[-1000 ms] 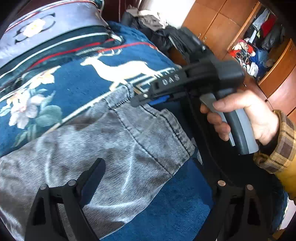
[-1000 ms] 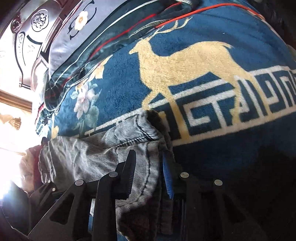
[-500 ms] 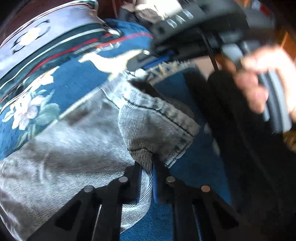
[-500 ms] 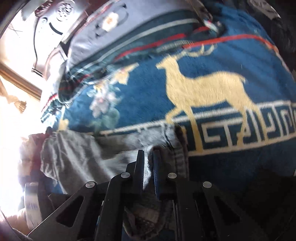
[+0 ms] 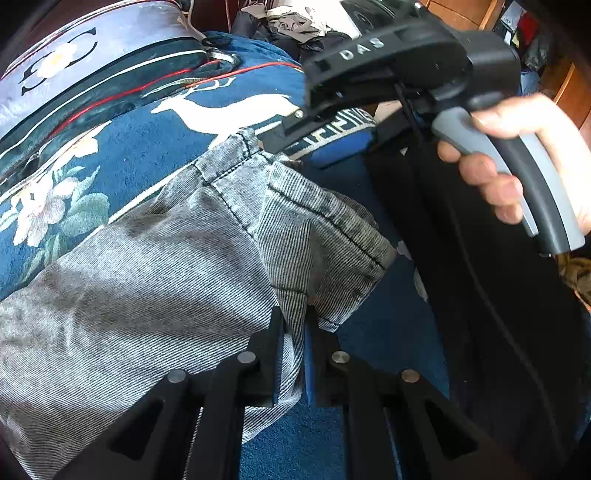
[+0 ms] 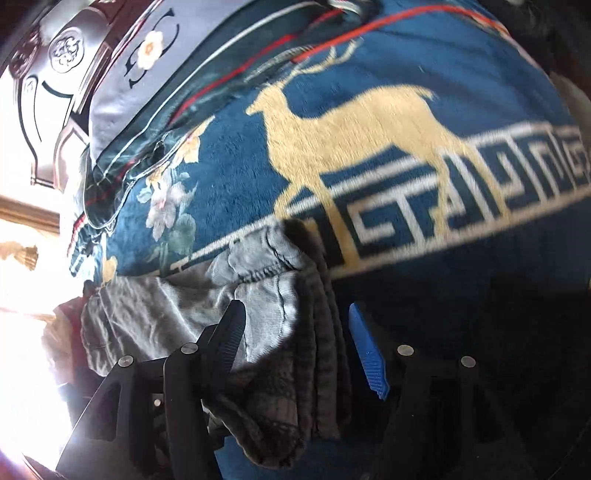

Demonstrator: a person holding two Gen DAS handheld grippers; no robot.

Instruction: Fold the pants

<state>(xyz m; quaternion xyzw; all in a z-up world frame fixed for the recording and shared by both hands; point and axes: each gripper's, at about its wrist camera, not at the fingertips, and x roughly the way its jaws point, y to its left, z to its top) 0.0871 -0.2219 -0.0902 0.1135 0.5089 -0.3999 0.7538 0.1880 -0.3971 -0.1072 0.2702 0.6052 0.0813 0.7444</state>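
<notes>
Grey corduroy pants (image 5: 147, 277) lie on a blue deer-patterned blanket (image 5: 147, 147). My left gripper (image 5: 293, 332) is shut on a pinched fold at the near edge of the pants' end. A hand (image 5: 517, 158) holds my right gripper (image 5: 306, 151) over the far corner of that end. In the right wrist view the right gripper (image 6: 295, 332) has its jaws opening. The bunched edge of the pants (image 6: 266, 295) lies loose between the black finger (image 6: 229, 332) and the blue pad (image 6: 365, 354), and neither presses on it.
A dark striped pillow (image 5: 92, 55) lies at the head of the bed, against a carved headboard (image 6: 48, 92). A heap of dark clothes (image 5: 288, 26) sits beyond the blanket. Wooden wardrobe doors (image 5: 561, 85) stand at the right. Bright light floods the left of the right wrist view.
My left gripper went from wide open to shut on the pants' near edge. My right gripper pinched the far edge, then let go and spread its jaws, rising a little.
</notes>
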